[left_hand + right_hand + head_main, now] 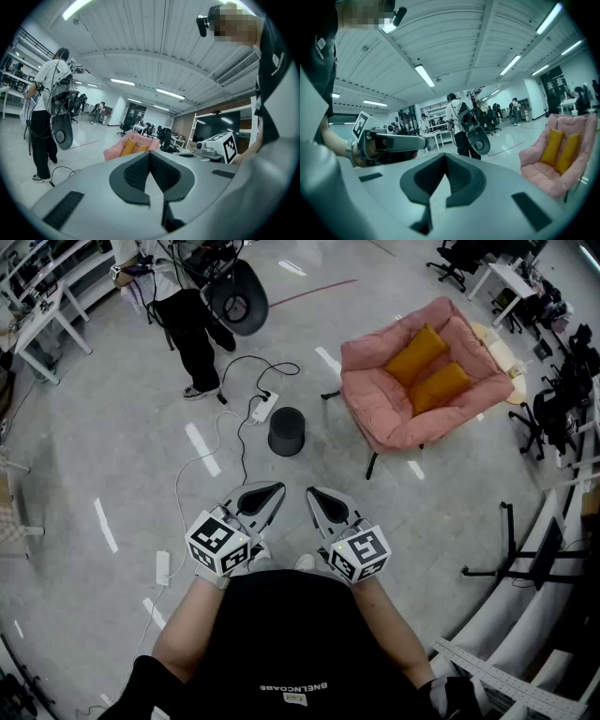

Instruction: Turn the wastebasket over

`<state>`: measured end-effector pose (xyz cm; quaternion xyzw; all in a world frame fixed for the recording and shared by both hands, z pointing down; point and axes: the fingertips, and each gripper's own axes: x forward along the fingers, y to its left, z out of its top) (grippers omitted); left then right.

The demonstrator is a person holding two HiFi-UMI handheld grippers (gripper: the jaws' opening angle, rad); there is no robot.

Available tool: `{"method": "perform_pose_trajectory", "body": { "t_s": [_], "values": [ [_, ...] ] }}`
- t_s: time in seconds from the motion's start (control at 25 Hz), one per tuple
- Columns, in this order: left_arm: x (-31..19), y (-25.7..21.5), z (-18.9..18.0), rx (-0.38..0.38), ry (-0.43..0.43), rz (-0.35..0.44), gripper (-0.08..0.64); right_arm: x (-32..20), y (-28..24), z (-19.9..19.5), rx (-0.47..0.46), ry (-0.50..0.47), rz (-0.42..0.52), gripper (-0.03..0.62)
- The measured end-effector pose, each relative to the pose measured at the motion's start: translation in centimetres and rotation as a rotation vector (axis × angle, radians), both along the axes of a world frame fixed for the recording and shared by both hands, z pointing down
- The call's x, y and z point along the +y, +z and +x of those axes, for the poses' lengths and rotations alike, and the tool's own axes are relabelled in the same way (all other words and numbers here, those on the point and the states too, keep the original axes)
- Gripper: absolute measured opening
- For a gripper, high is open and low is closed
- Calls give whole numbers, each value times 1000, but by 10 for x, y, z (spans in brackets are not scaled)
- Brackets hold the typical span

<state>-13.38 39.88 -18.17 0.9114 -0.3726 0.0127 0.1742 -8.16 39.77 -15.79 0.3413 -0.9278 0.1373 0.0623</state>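
The wastebasket (286,430), a dark round tub, stands on the grey floor some way ahead of me, next to a white power strip (262,409). I cannot tell which end faces up. My left gripper (271,490) and right gripper (316,494) are held side by side in front of my body, well short of the wastebasket. Both are shut with nothing between the jaws. In the left gripper view the dark pads (161,171) meet along a closed seam, and the right gripper's marker cube (227,145) shows beside them. The right gripper view shows its pads (457,176) closed too. The wastebasket is hidden in both gripper views.
A pink armchair (389,404) with two orange cushions stands right of the wastebasket. Cables (220,442) trail across the floor on the left. A person (192,329) in dark trousers stands at the back left carrying a dark round piece of equipment. Desks and office chairs line the room's edges.
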Motion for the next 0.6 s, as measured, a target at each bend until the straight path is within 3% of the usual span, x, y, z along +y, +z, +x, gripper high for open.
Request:
{"method": "perform_pose_trajectory", "body": {
  "t_s": [0.24,0.6],
  "values": [
    [-5,5,-14,6,31,-15,12,-7,1,-19,33,-7,21,8],
    [-18,16,-53,41,55,-34,12,-24,7,-37,28,52,-48,9]
  ]
}}
